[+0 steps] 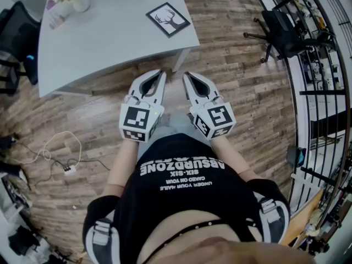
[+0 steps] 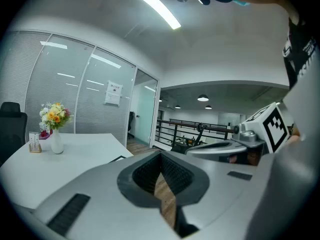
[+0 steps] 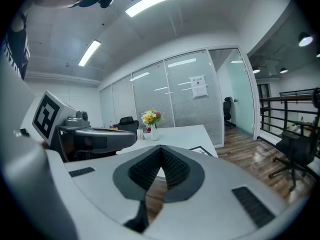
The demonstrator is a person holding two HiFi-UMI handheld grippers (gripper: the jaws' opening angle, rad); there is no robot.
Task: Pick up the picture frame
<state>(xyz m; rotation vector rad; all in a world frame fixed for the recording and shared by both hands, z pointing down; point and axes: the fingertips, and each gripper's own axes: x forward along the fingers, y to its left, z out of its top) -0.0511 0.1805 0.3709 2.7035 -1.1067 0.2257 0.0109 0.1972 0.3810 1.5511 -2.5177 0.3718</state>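
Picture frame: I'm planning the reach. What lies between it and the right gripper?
In the head view, only wood floor and the bare corner of the table separate the right gripper from the picture frame; nothing else stands there.

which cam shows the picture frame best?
Head view: the picture frame lies whole and flat near the table's corner, deer print visible. Left gripper view catches only a dark sliver; right gripper view, one corner.
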